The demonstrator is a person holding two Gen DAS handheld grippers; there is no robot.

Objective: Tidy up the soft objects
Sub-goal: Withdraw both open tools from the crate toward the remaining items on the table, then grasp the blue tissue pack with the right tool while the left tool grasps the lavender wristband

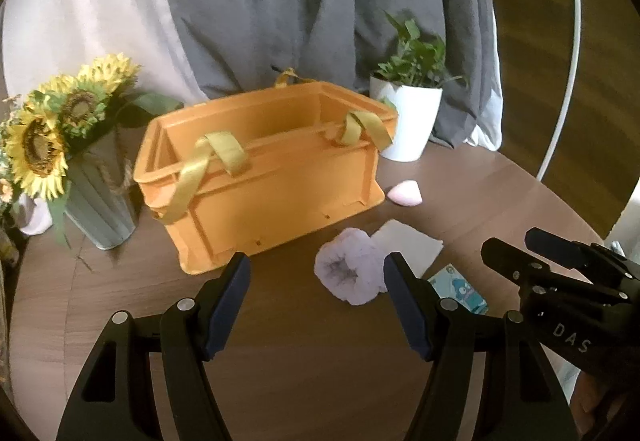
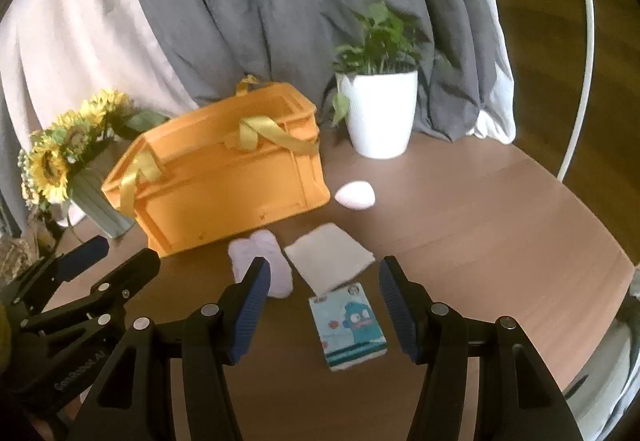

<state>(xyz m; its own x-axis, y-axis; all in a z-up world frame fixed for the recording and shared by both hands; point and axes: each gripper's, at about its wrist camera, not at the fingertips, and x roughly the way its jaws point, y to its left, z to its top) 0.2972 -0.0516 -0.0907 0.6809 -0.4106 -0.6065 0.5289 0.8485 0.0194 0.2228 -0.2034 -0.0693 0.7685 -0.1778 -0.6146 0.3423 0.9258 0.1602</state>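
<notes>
An orange crate [image 1: 264, 177] [image 2: 224, 177] with yellow straps stands on the round wooden table. In front of it lie a fluffy lilac roll [image 1: 350, 269] [image 2: 276, 261], a folded white cloth [image 1: 408, 245] [image 2: 328, 255], a blue tissue pack [image 1: 460, 287] [image 2: 348, 323] and a pink egg-shaped sponge [image 1: 404, 193] [image 2: 355, 195]. My left gripper [image 1: 316, 281] hangs open above the table, the lilac roll just inside its right finger. My right gripper [image 2: 322, 285] is open too, above the tissue pack and cloth. Neither holds anything.
A grey vase of sunflowers [image 1: 56, 145] [image 2: 68, 165] stands left of the crate. A white potted plant [image 1: 408, 117] [image 2: 378, 113] stands behind it on the right. Grey and pale curtains [image 1: 280, 1] hang at the back. The table edge [image 2: 600, 273] curves close on the right.
</notes>
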